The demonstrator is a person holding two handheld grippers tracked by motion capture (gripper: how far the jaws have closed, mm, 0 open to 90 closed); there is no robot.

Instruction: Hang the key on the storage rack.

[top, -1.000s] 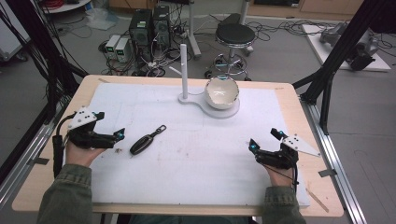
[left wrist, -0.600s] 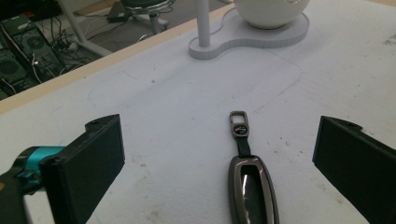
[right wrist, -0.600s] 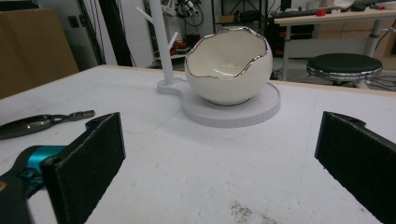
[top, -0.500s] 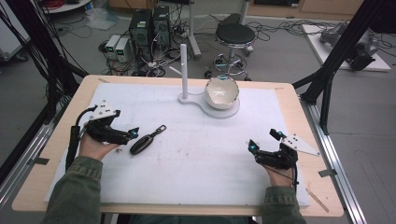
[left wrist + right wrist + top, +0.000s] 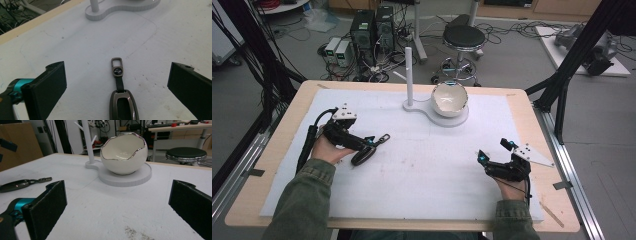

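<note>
**Straddling the Key Fob With the Left Gripper**

Lying flat on the white mat (image 5: 422,165), the key fob (image 5: 123,105) is sitting in the left half of the table, pointing its strap and metal clip (image 5: 117,65) toward the far right, in the direction of the stand. In the left gripper view, the fob body is showing as a dark oval with a grey metal rim, running out of the bottom edge of the picture; a short black strap is joining it to the clip.

1. Left gripper (image 5: 364,146): it is hovering at the fob, seen from above with its tips over the fob's near end. Its jaws are standing spread wide, one on each side of the fob, and neither pad is touching it. Whether the pads are resting on the mat cannot be told.

2. Right gripper (image 5: 494,156): it is resting at the near right of the mat, well apart from the fob. Its jaws are also standing spread wide, with nothing between them. Its camera is facing the bowl across bare mat.

3. Egg-shaped bowl (image 5: 123,153): it is sitting upright at the far centre of the table, white with a jagged silver rim, on the round end of a white stand base (image 5: 125,179).

4. White post (image 5: 409,75): it is rising upright from the narrower left end of that base, just beside the bowl.

5. Wooden table edge (image 5: 287,130): it is showing around the mat on all sides.
</note>
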